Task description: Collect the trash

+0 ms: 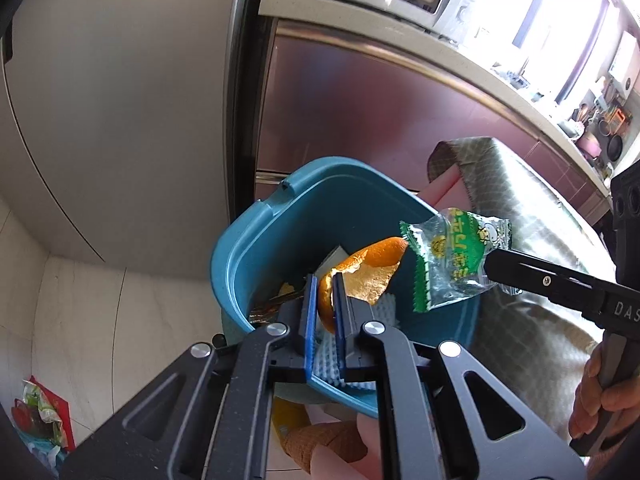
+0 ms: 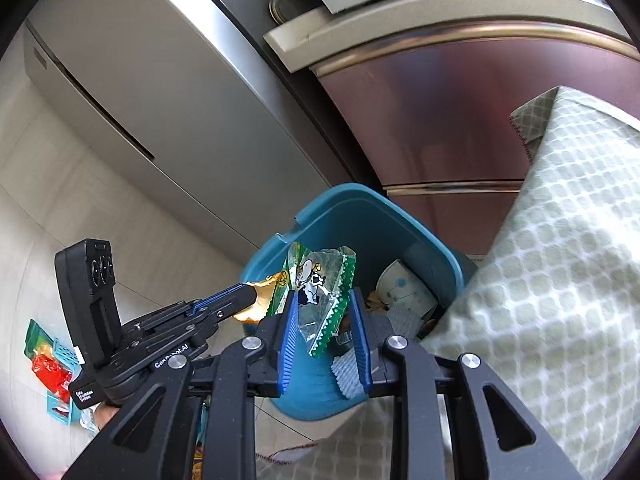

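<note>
A blue plastic bin (image 1: 276, 240) stands on the floor; it also shows in the right wrist view (image 2: 384, 216). My left gripper (image 1: 322, 312) is shut on an orange peel (image 1: 372, 268) and holds it over the bin mouth; the peel also shows in the right wrist view (image 2: 260, 292). My right gripper (image 2: 324, 320) has its jaws apart, with a clear green-edged candy wrapper (image 2: 320, 300) hanging between them against the left pad, over the bin. The wrapper also shows in the left wrist view (image 1: 456, 256). Paper and other scraps (image 2: 404, 288) lie inside the bin.
A table with a green checked cloth (image 2: 560, 264) stands right beside the bin. A grey fridge (image 1: 120, 100) and maroon cabinets (image 1: 360, 112) stand behind it. Colourful packets (image 2: 48, 356) lie on the tiled floor at the left.
</note>
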Tool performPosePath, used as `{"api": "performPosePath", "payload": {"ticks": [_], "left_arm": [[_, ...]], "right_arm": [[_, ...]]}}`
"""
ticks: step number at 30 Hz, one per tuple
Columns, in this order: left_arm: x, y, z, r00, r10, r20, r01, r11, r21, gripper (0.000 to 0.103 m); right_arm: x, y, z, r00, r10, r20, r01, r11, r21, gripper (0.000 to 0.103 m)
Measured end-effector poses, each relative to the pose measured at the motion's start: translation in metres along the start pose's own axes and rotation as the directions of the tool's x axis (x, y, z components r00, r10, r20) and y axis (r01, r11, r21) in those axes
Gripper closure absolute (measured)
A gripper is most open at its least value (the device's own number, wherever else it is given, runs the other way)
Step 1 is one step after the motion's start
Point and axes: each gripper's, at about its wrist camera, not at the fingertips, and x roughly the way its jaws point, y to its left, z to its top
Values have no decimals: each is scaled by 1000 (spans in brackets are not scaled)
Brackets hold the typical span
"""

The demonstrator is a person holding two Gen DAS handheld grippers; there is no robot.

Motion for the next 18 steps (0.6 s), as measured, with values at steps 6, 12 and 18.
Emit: {"api": "performPosePath", "payload": {"ticks": [6, 12, 18], "left_arm": [[25, 1, 4, 1000, 13, -19, -13, 1000, -11, 91], [25, -1, 4, 1000, -2, 7, 3, 1000, -11, 89], [3, -9, -2, 998, -30, 54, 29, 999, 18, 82]], "right_arm": [[14, 5, 3, 999, -39, -8, 39, 999, -10, 77], [16, 6, 3, 998, -62, 3, 62, 998, -23, 68], [12, 2, -3, 999, -47, 12, 47, 999, -15, 66]]}}
